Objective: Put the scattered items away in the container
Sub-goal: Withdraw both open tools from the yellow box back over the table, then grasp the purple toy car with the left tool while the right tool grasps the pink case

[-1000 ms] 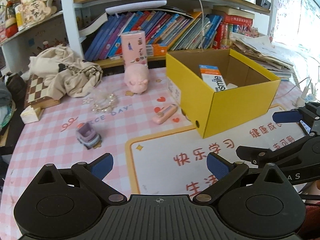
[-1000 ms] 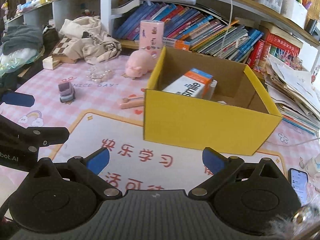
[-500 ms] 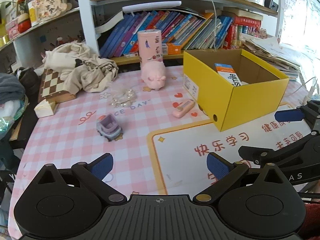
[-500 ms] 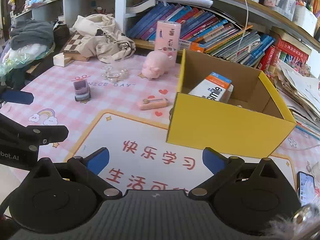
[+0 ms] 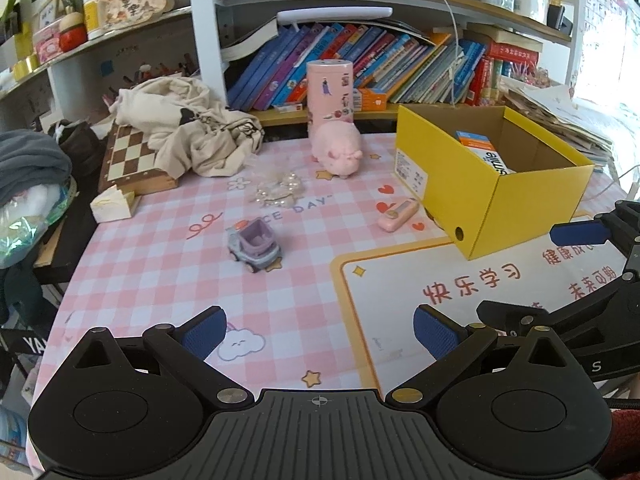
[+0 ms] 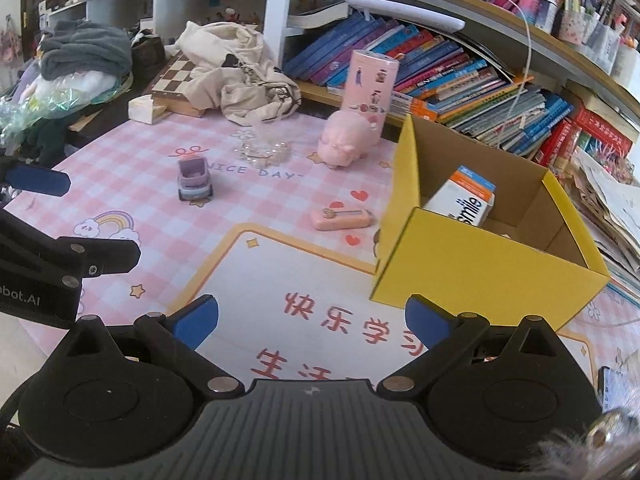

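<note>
We hold the left hand-held gripper [image 5: 319, 330] low over the pink checked tabletop [image 5: 168, 248], its blue pads spread wide apart with nothing between them. Ahead of it and slightly left stands the toy car [image 5: 255, 245]. Farther ahead lie the beads [image 5: 278, 194], and beyond them the pig [image 5: 339, 150] sits just in front of the pink tin [image 5: 330, 94]. Ahead to the right, the pink case [image 5: 397, 215] lies just beside the near left corner of the yellow box [image 5: 492, 200]; we cannot tell whether the two touch. Inside the box a carton [image 5: 482, 152] leans tilted against the wall.

Our right hand-held gripper [image 6: 311, 319] also has its pads parted and holds nothing, hanging over the white mat [image 6: 304, 280]. The box [image 6: 472, 268] stands just ahead of it to the right, with the carton [image 6: 464, 200] inside. Ahead and slightly left, the case [image 6: 341, 218] rests near the box's left side. Farther left stands the car [image 6: 194, 180], with the beads [image 6: 262, 151] and pig [image 6: 346, 144] beyond. The left hand-held gripper shows at the far left edge of this view, well apart from ours. A cloth [image 6: 236, 64] is heaped on a chessboard [image 6: 172, 78] at the far left of the tabletop.
</note>
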### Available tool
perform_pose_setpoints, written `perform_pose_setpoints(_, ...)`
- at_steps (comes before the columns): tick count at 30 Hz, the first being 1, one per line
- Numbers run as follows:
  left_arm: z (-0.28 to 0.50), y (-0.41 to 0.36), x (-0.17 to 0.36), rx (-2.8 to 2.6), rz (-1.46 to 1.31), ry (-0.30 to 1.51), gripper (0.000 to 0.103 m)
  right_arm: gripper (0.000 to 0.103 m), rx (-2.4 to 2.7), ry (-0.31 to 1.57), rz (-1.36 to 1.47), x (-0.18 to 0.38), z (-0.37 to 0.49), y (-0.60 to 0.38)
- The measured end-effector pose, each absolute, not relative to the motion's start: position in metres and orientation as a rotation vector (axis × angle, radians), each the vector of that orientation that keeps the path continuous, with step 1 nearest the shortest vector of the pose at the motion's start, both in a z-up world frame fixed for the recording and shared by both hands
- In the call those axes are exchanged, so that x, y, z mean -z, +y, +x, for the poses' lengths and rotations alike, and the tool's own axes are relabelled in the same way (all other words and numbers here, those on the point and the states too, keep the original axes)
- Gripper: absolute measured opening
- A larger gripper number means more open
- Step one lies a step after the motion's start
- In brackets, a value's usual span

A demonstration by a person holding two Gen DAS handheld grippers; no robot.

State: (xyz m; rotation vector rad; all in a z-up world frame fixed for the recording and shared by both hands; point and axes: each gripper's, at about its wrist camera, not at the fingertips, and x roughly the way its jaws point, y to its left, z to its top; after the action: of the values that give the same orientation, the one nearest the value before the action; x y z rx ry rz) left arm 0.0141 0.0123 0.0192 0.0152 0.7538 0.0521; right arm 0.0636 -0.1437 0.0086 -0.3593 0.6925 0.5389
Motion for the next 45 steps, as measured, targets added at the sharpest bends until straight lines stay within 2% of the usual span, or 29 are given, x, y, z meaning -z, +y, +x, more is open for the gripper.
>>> perform_pose_setpoints(18, 0.008, 0.041, -0.010, -0.073, -0.020, 0.776, 0.101, 0.101, -0.587, 0.713, -0.401, -0.001, 0.055, -0.109)
perform_pose_setpoints(23, 0.015, 0.048, -0.005, -0.104, -0.048, 0.792, 0.101, 0.097, -0.610, 0.715, -0.423, 0.004, 0.064, -0.102)
perform_pose_setpoints(25, 0.019, 0.052, -0.003, -0.118, -0.053, 0.799, 0.101, 0.088, -0.622, 0.714, -0.426, 0.006, 0.069, -0.099)
perform_pose_setpoints(26, 0.022, 0.053, -0.002, -0.124, -0.054, 0.803, 0.101, 0.087, -0.625, 0.717, -0.428, 0.007, 0.073, -0.097)
perform_pose_setpoints(45, 0.084, 0.072, 0.016, -0.169, -0.098, 0.828, 0.101, 0.087, -0.616, 0.755, -0.420, 0.026, 0.147, -0.077)
